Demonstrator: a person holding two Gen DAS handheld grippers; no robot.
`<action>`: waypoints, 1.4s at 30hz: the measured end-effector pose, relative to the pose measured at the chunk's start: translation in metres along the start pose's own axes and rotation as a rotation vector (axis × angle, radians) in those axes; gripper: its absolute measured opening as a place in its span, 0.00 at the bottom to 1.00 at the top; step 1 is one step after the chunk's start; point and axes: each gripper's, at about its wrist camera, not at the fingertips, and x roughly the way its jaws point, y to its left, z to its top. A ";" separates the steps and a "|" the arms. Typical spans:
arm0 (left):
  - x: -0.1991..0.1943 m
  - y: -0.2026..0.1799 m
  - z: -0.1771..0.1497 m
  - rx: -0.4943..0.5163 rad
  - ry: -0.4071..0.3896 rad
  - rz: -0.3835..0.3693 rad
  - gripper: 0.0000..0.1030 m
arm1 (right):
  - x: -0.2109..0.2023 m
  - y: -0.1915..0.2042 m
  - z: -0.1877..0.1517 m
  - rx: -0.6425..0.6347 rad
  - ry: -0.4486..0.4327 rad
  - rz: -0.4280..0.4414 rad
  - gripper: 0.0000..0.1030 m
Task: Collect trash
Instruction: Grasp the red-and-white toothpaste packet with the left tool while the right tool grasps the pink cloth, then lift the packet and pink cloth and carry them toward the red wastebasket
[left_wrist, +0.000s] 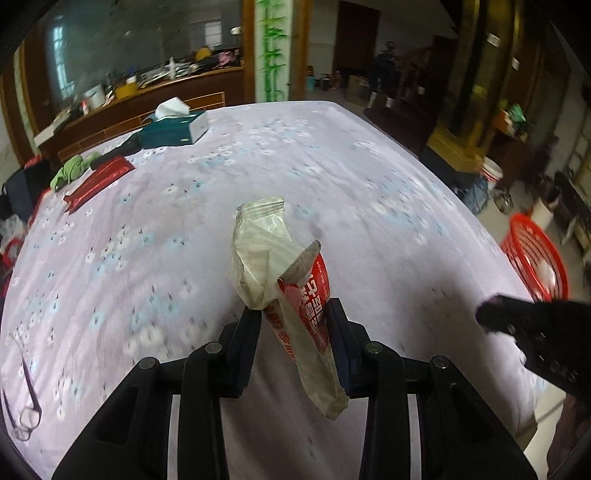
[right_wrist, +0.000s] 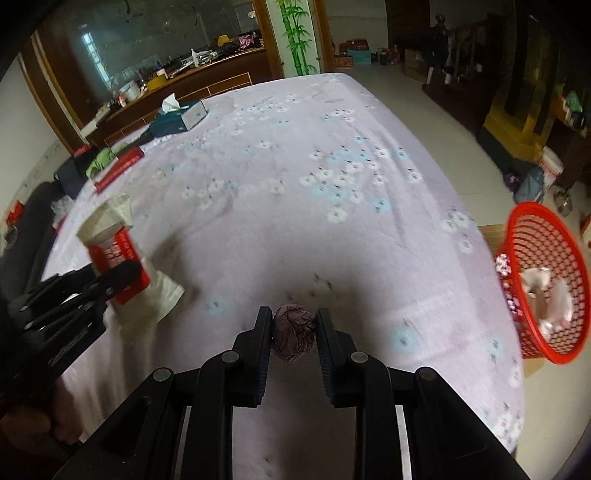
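While I hold both loads: red basket (right_wrist: 543, 284) sits right of frame, beyond table (right_wrist: 295, 166) edge.
Right gripper (right_wrist: 294, 334): clamped on crumpled paper ball (right_wrist: 294, 332); nearer basket.
Left gripper (left_wrist: 293, 321): clamped on snack wrapper (left_wrist: 284, 280), long axis upright.

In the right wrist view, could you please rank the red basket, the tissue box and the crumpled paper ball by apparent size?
1. red basket
2. tissue box and crumpled paper ball look alike; the ball is far nearer, so unranked.
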 end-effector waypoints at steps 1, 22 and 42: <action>-0.004 -0.005 -0.005 0.010 0.000 0.002 0.34 | -0.003 -0.001 -0.004 -0.002 -0.002 -0.007 0.24; -0.046 -0.058 -0.005 0.103 -0.071 -0.020 0.34 | -0.055 -0.015 -0.021 -0.042 -0.106 -0.124 0.24; -0.047 -0.072 0.002 0.121 -0.094 -0.024 0.34 | -0.067 -0.027 -0.017 -0.044 -0.138 -0.141 0.25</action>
